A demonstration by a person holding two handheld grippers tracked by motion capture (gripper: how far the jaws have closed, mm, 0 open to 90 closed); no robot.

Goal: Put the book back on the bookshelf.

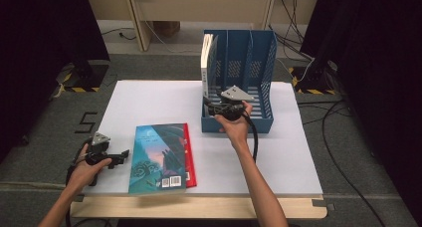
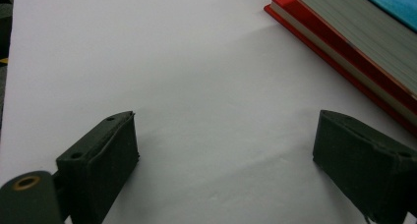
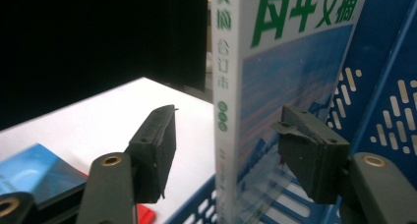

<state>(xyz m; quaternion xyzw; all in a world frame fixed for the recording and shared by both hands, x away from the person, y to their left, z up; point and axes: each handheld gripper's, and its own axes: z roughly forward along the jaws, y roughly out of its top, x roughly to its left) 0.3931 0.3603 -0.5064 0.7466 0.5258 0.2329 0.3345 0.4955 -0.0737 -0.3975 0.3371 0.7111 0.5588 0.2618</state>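
— Blue rack (image 1: 238, 82) is standing at the desk's (image 1: 149, 100) far edge, with the white book (image 1: 207, 55) upright in its left slot; the right tool (image 1: 215, 107) is hovering there.
— Left tool (image 2: 223, 150) is gaping over bare desk beside the stacked books (image 2: 364, 42).
— Right tool's jaws are straddling the white book's spine (image 3: 225, 86), unclamped; a nudge could be tipping it.

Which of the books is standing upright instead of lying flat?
The white-spined book, upright in the leftmost slot of the blue file rack. The teal book and the red book under it lie flat on the table.
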